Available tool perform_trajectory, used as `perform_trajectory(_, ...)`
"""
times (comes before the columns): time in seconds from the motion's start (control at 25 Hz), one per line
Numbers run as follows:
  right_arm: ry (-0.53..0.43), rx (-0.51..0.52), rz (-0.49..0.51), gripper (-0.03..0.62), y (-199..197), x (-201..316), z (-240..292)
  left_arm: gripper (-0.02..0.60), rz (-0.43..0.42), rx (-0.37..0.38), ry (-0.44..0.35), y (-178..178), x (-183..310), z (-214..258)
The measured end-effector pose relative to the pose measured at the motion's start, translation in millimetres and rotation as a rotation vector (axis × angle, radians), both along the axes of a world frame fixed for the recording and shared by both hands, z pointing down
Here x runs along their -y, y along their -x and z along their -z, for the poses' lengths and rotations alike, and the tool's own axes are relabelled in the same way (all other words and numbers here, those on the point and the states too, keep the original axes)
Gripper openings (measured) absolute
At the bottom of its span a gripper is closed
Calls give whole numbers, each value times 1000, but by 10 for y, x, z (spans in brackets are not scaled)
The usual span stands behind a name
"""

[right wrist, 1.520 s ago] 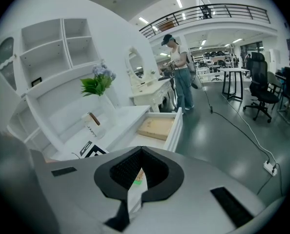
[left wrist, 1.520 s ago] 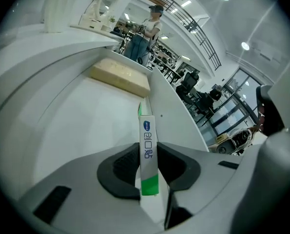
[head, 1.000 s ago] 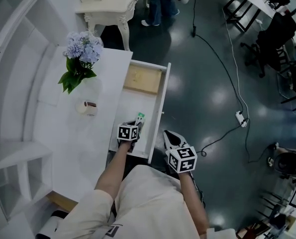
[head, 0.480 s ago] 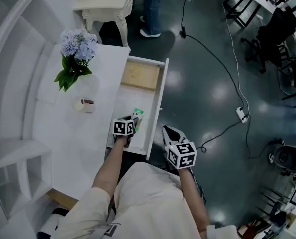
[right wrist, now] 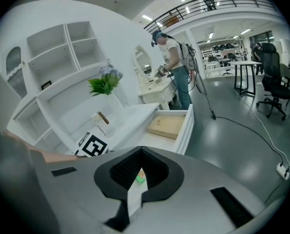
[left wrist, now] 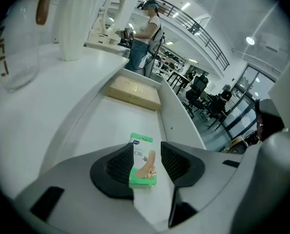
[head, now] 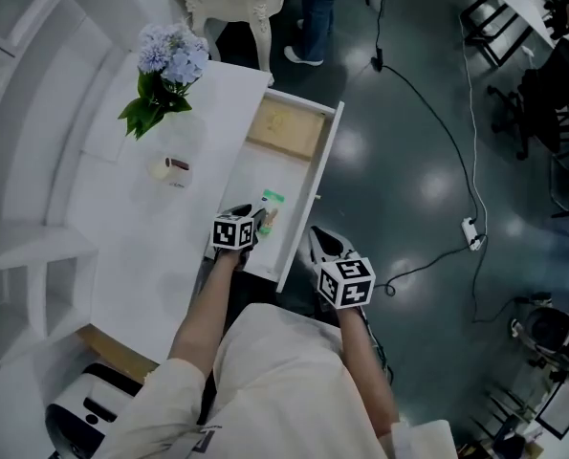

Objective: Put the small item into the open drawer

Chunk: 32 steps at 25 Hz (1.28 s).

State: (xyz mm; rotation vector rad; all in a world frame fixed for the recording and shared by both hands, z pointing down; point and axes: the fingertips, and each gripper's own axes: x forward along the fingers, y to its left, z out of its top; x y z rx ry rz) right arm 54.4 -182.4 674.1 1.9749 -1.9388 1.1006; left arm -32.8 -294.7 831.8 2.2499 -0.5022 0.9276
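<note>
The small item is a green and white packet lying flat on the floor of the open white drawer. My left gripper hovers just over the drawer's near end. In the left gripper view the packet lies between the jaws, which are opening, and the pads do not press on it. My right gripper hangs outside the drawer's front, over the dark floor, with its jaws shut on nothing. Through the right gripper's jaws a sliver of the packet shows.
A flat wooden block lies at the drawer's far end. On the white tabletop stand a vase of blue flowers and a small jar. White shelves run along the left. A cable crosses the floor; a person stands beyond.
The left gripper's jaws have spread and let the packet go; it now lies on the drawer floor. The right gripper has stayed beside the drawer front.
</note>
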Motion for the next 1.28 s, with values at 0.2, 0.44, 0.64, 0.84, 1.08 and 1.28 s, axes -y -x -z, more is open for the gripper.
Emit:
perform_trajectory(0.2, -19, 8, 90, 18, 113, 95, 9, 183, 65, -12, -47, 183, -15, 201)
perform_trajectory(0.44, -33, 0, 208, 18, 269, 126, 44, 183, 149, -38, -108, 331, -201, 545)
perform_trajectory(0.64, -33, 19, 277, 18, 359, 128, 38, 183, 204, -55, -167, 372, -422, 871)
perform_trajectory(0.84, -60, 1, 355, 18, 480, 177, 153, 183, 249, -59, -226, 400, -565, 1163)
perform_trajectory(1.08, -54, -29, 437, 18, 544, 86, 133, 183, 316, -104, -279, 378, -720, 1456)
perform_trajectory(1.28, -49, -55, 488, 18, 589, 10, 77, 183, 324, -114, -303, 404, -853, 1544)
